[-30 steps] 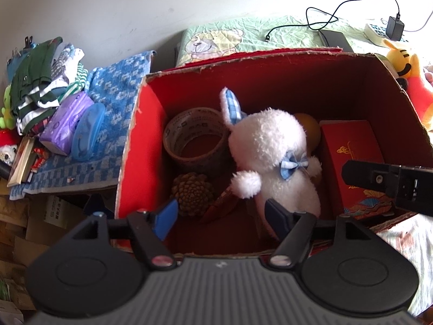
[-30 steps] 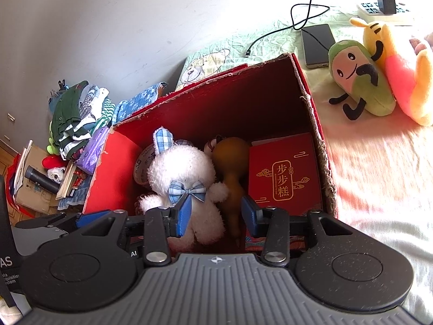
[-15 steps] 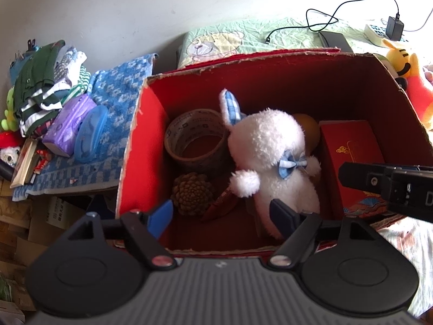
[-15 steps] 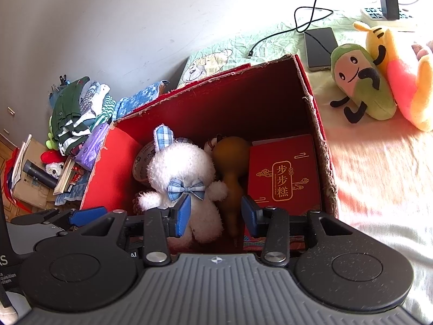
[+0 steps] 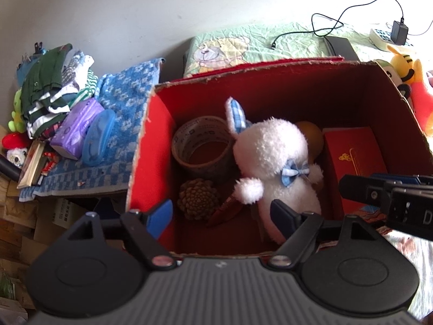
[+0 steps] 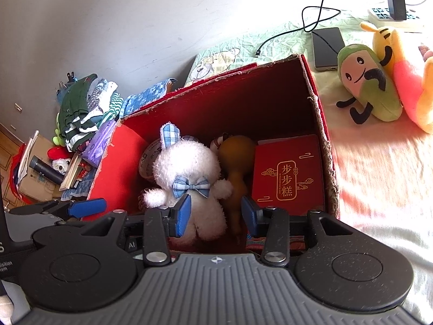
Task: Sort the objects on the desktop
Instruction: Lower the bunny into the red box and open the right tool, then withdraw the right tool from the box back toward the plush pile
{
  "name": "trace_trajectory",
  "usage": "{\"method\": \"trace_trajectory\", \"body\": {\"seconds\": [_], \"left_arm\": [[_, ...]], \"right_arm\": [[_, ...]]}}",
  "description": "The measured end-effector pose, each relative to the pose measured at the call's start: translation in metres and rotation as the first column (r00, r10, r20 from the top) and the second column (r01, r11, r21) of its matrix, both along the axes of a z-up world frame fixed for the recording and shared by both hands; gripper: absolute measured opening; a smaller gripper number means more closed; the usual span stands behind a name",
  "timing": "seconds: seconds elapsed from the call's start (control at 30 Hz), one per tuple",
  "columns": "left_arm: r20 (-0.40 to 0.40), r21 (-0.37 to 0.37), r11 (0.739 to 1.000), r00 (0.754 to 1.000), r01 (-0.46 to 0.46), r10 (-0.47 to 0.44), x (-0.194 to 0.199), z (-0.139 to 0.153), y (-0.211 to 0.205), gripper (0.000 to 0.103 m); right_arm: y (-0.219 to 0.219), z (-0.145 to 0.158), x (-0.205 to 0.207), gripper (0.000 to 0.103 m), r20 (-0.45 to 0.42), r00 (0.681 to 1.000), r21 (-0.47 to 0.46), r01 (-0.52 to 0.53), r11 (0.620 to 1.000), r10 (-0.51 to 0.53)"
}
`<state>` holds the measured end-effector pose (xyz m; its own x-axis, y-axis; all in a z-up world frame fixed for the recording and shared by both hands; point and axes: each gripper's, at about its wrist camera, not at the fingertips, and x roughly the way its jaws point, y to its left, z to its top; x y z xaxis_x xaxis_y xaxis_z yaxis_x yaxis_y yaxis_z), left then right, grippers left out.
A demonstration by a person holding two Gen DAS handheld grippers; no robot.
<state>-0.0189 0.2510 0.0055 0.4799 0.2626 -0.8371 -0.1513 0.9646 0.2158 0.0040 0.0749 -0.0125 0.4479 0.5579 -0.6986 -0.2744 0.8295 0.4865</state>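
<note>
I have both grippers poised at the near rim of the red cardboard box (image 5: 151, 146), which sits on the bed (image 6: 379, 189). The left gripper (image 5: 222, 216) has its fingers spread wide with nothing between them, and the right gripper (image 6: 215, 214) is also parted and empty, its fingers framing the lower body of the white plush rabbit (image 6: 189, 170). The rabbit lies in the middle of the box, leaning against the tape roll (image 5: 201, 146) on one side and the brown gourd (image 6: 235, 162) on the other, with the pine cone (image 5: 197, 197) near its arm and the red gift box (image 6: 288, 176) against the right wall. My worry is crowding: if I close on the rabbit from here, a finger could snag the gourd or catch the box rim, and soft plush may slip from a shallow pinch. The two grippers sit close together, so they might also knock each other.
</note>
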Motion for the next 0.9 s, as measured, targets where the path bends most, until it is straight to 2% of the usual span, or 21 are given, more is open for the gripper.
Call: {"method": "trace_trajectory", "body": {"seconds": [0.13,0.37,0.57,0.73,0.9], "left_arm": [[0.02,0.023,0.999,0.999,-0.036,0.035,0.0,0.01,0.001,0.083],[0.048,0.042,0.993,0.993,-0.107,0.105,-0.005,0.026,-0.005,0.083],[0.069,0.062,0.989,0.989,-0.135,0.131,-0.003,0.041,-0.028,0.083],[0.137,0.076,0.991,0.986,-0.108,0.097,0.0,0.062,-0.064,0.083],[0.174,0.059,0.998,0.985,-0.03,0.02,0.012,0.071,-0.112,0.083]], "right_arm": [[-0.002,0.004,-0.001,0.045,0.019,0.999,0.022,-0.034,0.999,0.034],[-0.012,0.023,0.0,0.045,0.103,0.988,0.11,-0.13,0.985,0.119],[-0.046,0.033,0.001,0.045,0.153,0.977,0.191,-0.176,0.966,0.147],[-0.088,0.043,0.006,0.045,0.194,0.974,0.25,-0.163,0.954,0.116],[-0.142,0.039,0.017,0.045,0.175,0.984,0.278,-0.079,0.957,0.031]]}}
